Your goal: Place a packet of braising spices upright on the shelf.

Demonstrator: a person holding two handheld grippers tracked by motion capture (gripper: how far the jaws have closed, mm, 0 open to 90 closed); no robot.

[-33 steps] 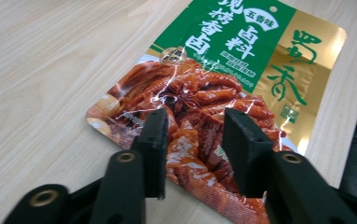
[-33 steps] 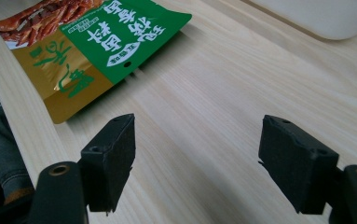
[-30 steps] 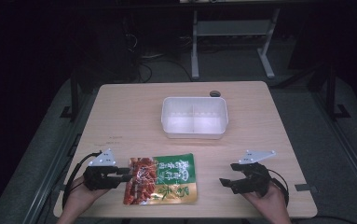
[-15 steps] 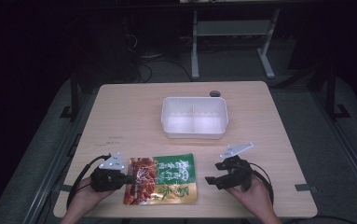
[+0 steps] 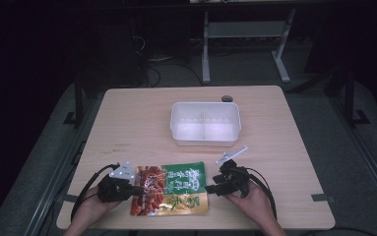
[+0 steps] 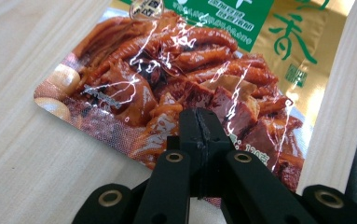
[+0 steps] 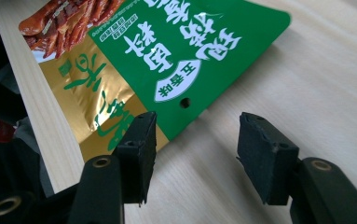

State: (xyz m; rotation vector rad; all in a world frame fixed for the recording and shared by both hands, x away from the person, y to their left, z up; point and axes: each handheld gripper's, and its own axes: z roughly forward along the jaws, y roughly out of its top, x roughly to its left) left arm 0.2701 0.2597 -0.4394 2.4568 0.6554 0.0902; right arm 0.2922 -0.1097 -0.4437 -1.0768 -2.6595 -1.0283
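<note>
A snack packet (image 5: 171, 189) lies flat near the table's front edge, its left half printed with red meat and its right half green and gold. My left gripper (image 5: 136, 188) points right at its left edge. In the left gripper view the left gripper (image 6: 199, 123) is shut on the snack packet (image 6: 190, 60), tips over the meat print. My right gripper (image 5: 210, 188) points left at the packet's right edge. In the right gripper view the right gripper (image 7: 195, 135) is open and its jaws have just been closing. The snack packet's (image 7: 167, 56) gold corner reaches just past the left jaw, with no pad pressing it.
A white two-compartment container (image 5: 204, 140) stands mid-table behind the packet. A small dark round fitting (image 5: 227, 99) sits behind the container near the far edge. Bare wooden table (image 5: 137, 123) spreads to the left and right. Cables trail from both grippers toward the front edge.
My right gripper has moved left up to the packet's right edge and its jaws have narrowed. The left gripper has edged onto the packet's left edge and shut.
</note>
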